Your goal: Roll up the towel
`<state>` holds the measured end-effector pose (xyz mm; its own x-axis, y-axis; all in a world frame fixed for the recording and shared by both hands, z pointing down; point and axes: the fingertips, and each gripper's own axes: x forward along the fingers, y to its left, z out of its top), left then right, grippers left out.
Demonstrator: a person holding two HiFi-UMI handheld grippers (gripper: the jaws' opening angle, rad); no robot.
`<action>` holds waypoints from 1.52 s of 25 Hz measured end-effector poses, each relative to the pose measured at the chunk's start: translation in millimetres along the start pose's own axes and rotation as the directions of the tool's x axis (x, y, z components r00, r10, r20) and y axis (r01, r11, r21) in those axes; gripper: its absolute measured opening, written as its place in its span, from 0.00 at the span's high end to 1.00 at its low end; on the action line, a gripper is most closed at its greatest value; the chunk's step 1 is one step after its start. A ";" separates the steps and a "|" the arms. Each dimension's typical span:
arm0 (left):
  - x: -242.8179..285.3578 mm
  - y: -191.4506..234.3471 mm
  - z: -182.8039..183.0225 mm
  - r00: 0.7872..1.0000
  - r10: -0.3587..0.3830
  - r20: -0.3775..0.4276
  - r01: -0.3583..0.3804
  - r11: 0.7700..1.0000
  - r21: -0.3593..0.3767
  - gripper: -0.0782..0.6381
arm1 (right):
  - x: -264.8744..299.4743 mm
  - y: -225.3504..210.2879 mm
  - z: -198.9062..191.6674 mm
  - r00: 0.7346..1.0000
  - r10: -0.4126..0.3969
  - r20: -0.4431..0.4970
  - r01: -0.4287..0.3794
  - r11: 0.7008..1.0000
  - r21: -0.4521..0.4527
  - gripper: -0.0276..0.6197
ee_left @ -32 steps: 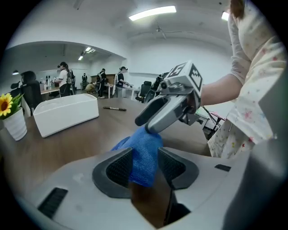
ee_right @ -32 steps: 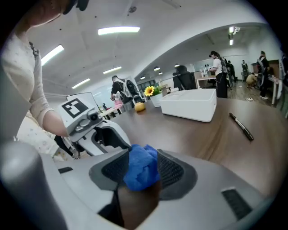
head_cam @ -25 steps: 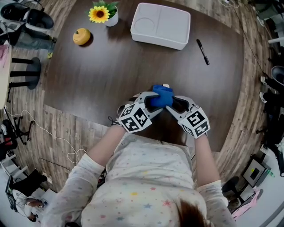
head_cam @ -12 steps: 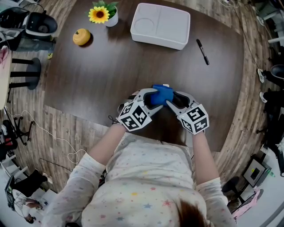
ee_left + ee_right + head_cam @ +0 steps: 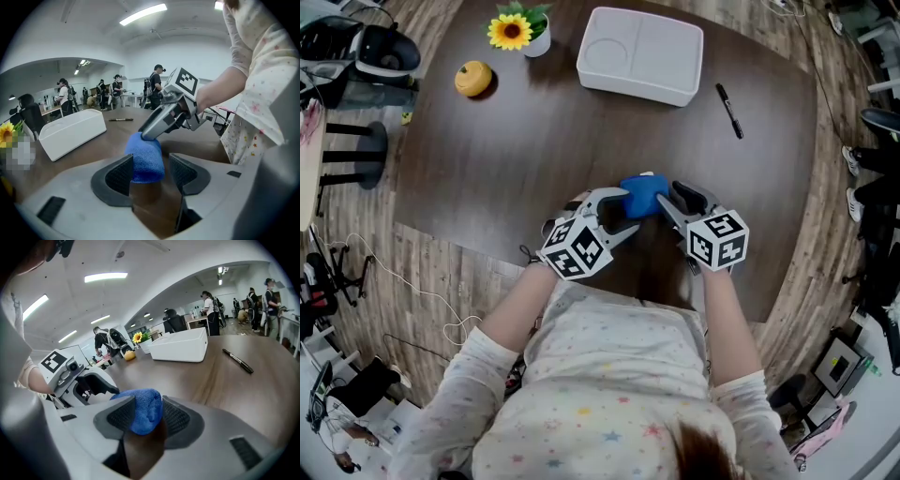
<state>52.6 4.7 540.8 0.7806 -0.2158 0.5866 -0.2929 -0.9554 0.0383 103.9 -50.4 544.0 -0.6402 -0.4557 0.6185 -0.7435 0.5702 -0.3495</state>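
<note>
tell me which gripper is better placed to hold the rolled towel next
Right. The right gripper is clamped on the blue towel from both sides, so it can likely hold it alone. The left gripper jaws have just been opening; the towel end sits loose between them.

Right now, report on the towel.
Left gripper jaws just opened, rolled blue terry towel between them, unclamped. Right gripper jaws shut on its end. White plastic tray, black pen well clear.

One towel (image 5: pixel 643 194), one tray (image 5: pixel 639 54), one pen (image 5: pixel 728 110), two grippers (image 5: pixel 617 204) (image 5: pixel 668 199).
</note>
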 end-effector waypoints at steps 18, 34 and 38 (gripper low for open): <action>9.9 62.7 -1.6 0.987 0.160 0.000 -0.158 0.977 -0.141 0.59 | 14.6 15.2 50.5 0.997 0.014 0.078 0.001 0.983 -0.183 0.73; 13.7 90.0 7.1 0.982 0.191 -0.006 -0.189 0.964 -0.187 0.67 | 29.0 10.8 64.9 0.995 0.001 0.103 0.026 0.965 -0.261 0.76; 20.2 83.8 -2.3 0.986 0.163 -0.042 -0.168 0.969 -0.181 0.68 | 44.1 4.2 51.1 0.999 -0.030 0.033 0.037 0.963 -0.267 0.78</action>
<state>42.5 -79.3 557.7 0.6986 -0.3595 0.6186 -0.5146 -0.8531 0.0855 62.7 -103.1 533.7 -0.6237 -0.4946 0.6053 -0.6885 0.7142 -0.1258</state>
